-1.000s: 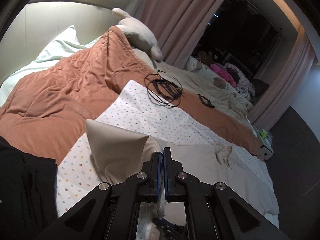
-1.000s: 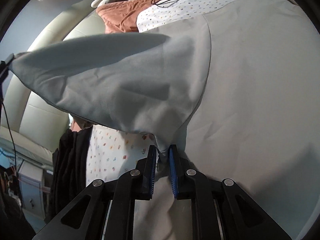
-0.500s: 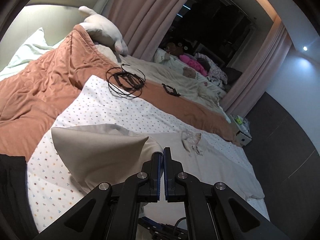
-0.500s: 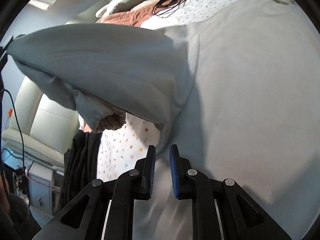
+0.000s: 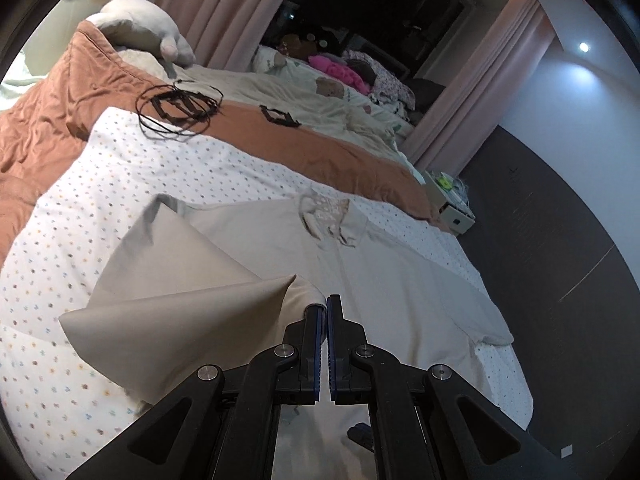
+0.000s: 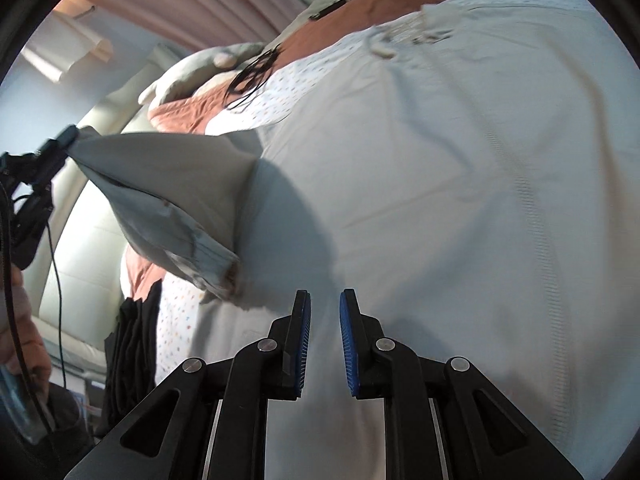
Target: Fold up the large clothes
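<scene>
1. Two grippers at work on one beige shirt (image 5: 384, 280), which lies spread on the dotted sheet (image 5: 120, 184) over the bed, collar toward the rust-coloured quilt (image 5: 48, 120).
2. Your left gripper (image 5: 324, 312) is clamped tight on the sleeve (image 5: 180, 292), the cloth pinched between its pads and lifted clear of the sheet; in the right wrist view the sleeve hangs as a taut cone from that gripper (image 6: 60, 144).
3. Your right gripper (image 6: 324, 320) has its jaws a little apart with nothing between them; it hovers over the shirt's body (image 6: 440, 200), pads not touching the cloth.
4. Handling, as a judgement: thin woven fabric, light, limp, no stiffness. It will sag and drag if held by one point. Seams and cuff are thicker and give a surer bite than open cloth.
5. Best holds: cuff end and shoulder seam for the sleeve; hem corners for the body.
6. Both grippers point downward at the bed. A black cable coil (image 5: 176, 108) lies on the quilt, well apart from the shirt.
</scene>
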